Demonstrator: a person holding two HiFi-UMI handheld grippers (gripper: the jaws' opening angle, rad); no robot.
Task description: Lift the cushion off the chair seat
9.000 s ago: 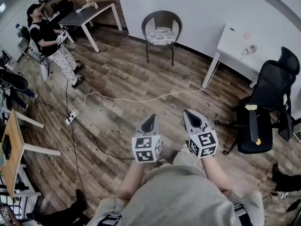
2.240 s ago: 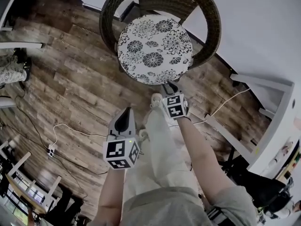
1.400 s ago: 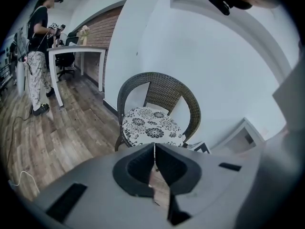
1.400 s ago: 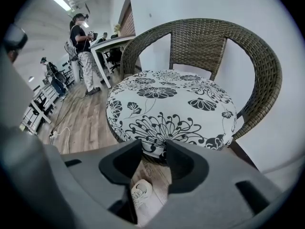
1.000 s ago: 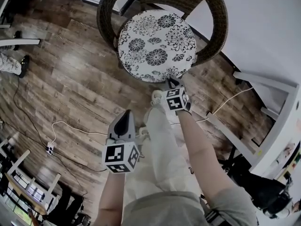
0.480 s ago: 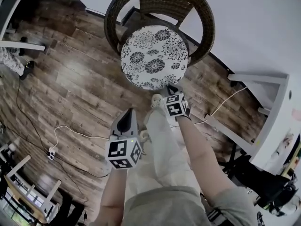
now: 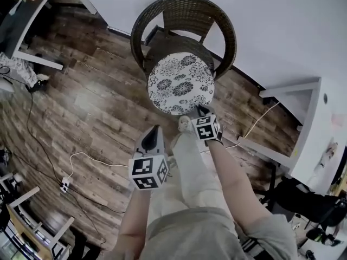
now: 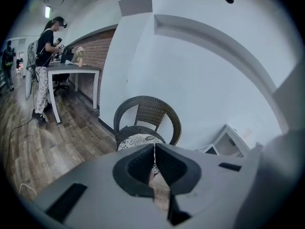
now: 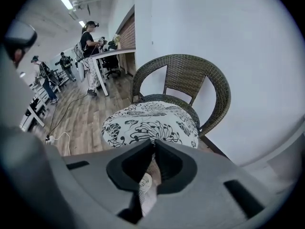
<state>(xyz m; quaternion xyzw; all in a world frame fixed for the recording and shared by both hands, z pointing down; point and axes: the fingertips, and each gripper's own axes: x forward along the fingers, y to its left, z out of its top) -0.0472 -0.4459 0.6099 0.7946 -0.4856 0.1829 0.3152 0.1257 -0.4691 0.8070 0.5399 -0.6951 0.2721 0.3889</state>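
Observation:
A round black-and-white flowered cushion (image 7: pixel 180 82) is raised and pulled toward me from the dark wicker chair (image 7: pixel 187 10); the bare dark seat (image 7: pixel 165 46) shows behind it. My right gripper (image 7: pixel 201 108) is shut on the cushion's near edge. In the right gripper view the cushion (image 9: pixel 150 123) spreads just beyond the closed jaws of that gripper (image 9: pixel 153 144), above the chair (image 9: pixel 190 66). My left gripper (image 7: pixel 154 129) hangs shut and empty to the left, short of the cushion. Over the tips of that gripper (image 8: pixel 154 149), the left gripper view shows the chair (image 8: pixel 147 104) and cushion (image 8: pixel 136 140).
A white table (image 7: pixel 287 88) stands to the right against the wall, with a cable (image 7: pixel 255 124) on the wood floor below it. A power strip (image 7: pixel 65 184) lies at the left. A black office chair (image 7: pixel 303 199) is at lower right. A person (image 9: pixel 90 56) stands by a far desk.
Both grippers have risen. The cushion has come up off the seat with the right gripper, and dark seat now shows behind it. The left gripper stays shut and empty.

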